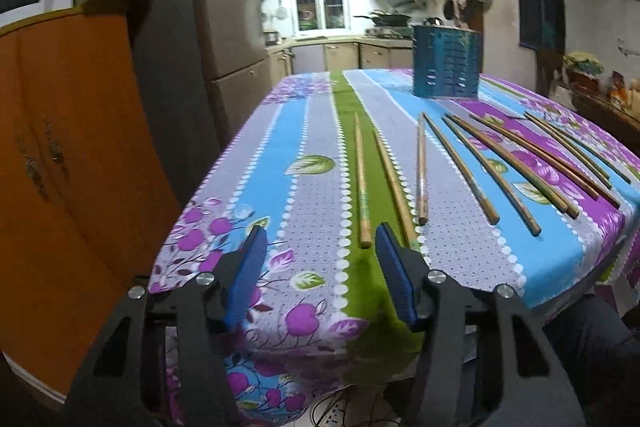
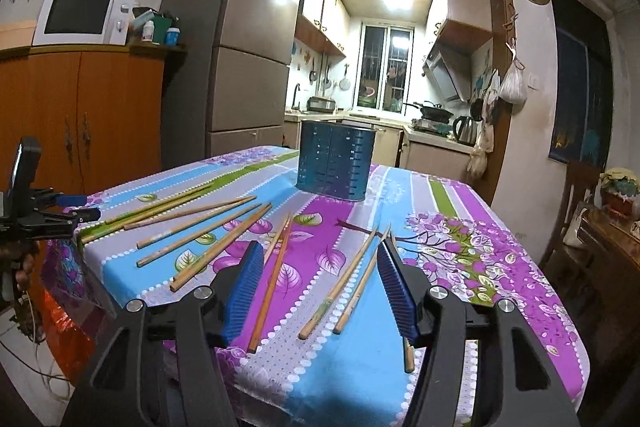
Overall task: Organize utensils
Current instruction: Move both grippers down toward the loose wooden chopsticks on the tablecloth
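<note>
chopsticks [image 2: 208, 227] lie scattered across the counter [image 1: 312, 187] through mid-frame, with the blue holder [image 2: 335, 161] upright behind them. your left gripper [image 1: 320, 239] and right gripper [image 2: 320, 255] both hover with fingers spread apart, holding nothing.

We cannot see inside the blue perforated metal utensil holder [image 2: 335, 163] from either wrist view. The right gripper's blue ribbed finger [image 2: 397, 293] covers the middle of one wooden chopstick [image 2: 408, 357]. The striped floral tablecloth [image 1: 312, 187] hides the table beneath, and the left view's bottom edge cuts off its hanging front.
</note>
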Demonstrator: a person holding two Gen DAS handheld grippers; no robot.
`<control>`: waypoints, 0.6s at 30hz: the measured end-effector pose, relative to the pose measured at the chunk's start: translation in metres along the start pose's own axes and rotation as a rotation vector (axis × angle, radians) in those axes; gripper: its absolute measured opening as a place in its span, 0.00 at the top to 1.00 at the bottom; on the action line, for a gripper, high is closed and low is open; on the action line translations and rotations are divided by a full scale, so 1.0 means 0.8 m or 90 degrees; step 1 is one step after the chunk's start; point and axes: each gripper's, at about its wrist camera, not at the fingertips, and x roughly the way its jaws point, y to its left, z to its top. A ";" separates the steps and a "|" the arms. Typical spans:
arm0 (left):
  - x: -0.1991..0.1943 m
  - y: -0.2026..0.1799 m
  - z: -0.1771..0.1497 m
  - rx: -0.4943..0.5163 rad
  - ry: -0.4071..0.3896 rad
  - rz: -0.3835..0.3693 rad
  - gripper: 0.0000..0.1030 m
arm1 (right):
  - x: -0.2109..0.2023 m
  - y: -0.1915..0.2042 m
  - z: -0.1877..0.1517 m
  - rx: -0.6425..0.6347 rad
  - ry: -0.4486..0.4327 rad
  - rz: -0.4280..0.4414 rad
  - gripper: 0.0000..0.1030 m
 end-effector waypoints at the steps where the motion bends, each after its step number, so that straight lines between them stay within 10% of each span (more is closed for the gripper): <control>1: 0.003 -0.001 0.000 0.001 0.004 -0.008 0.47 | 0.003 0.001 0.001 0.001 0.004 0.001 0.41; 18: 0.035 -0.022 0.015 0.039 0.056 -0.067 0.79 | 0.028 0.013 0.004 -0.002 0.021 0.015 0.41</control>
